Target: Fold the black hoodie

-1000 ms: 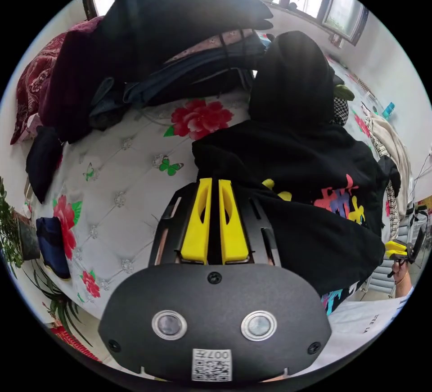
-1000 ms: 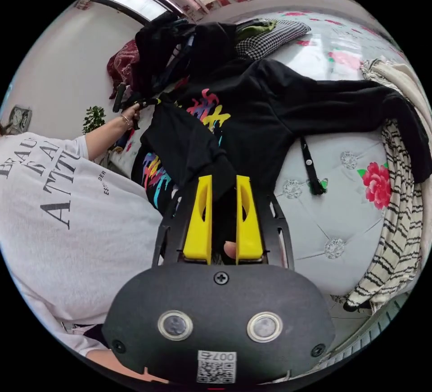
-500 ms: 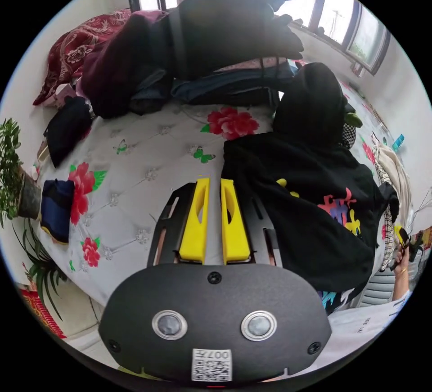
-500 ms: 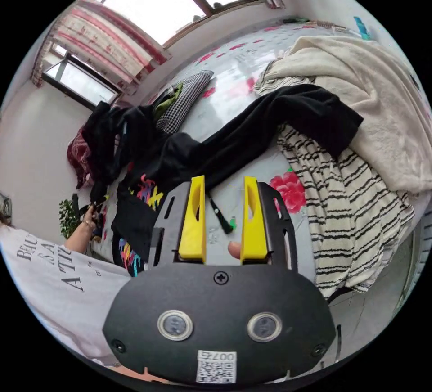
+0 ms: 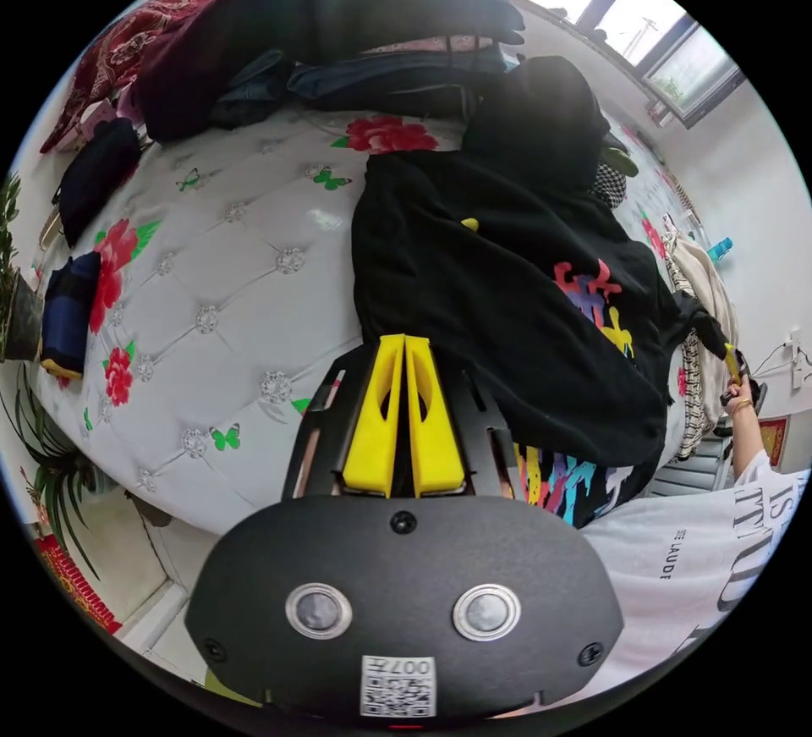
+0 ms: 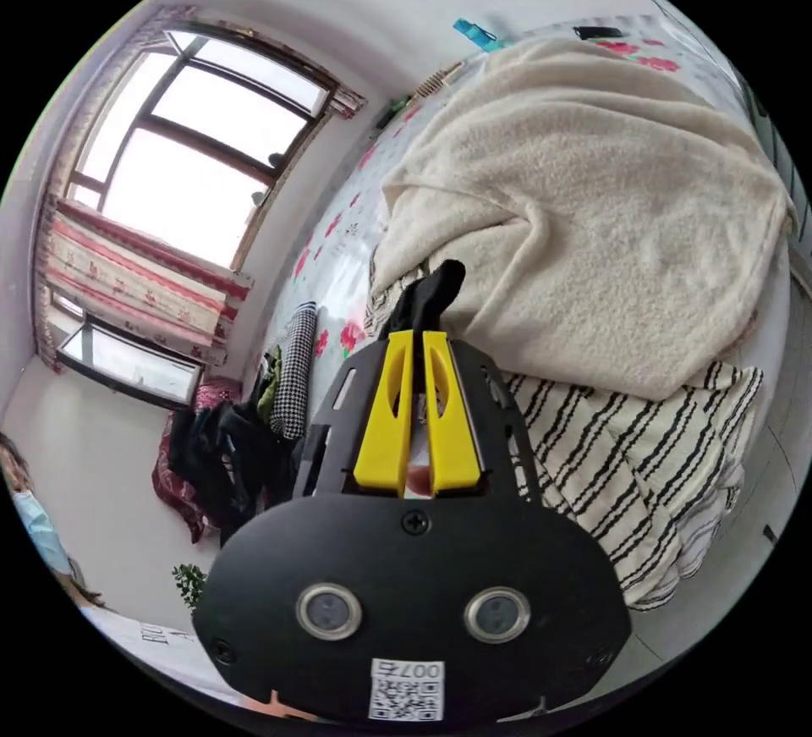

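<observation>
- Left gripper (image 5: 404, 341): jaws closed tip to tip at the near hem of the black hoodie (image 5: 499, 280); whether cloth is pinched between them cannot be told.
- Right gripper (image 6: 419, 337): jaws nearly closed, clamped on a black fold of the hoodie, which sticks out past the tips.
- Black hoodie: lies spread on the bed (image 5: 220, 280), print side up, hood toward the far clothes pile (image 5: 338, 18).
- Striped garment (image 6: 626, 466): lies just beyond the right gripper, partly under the cream blanket (image 6: 592, 204).
- Person's shirt (image 5: 702, 551): at the near bed edge, beside the hoodie hem.
- Window (image 6: 203, 153): on the far wall.
</observation>
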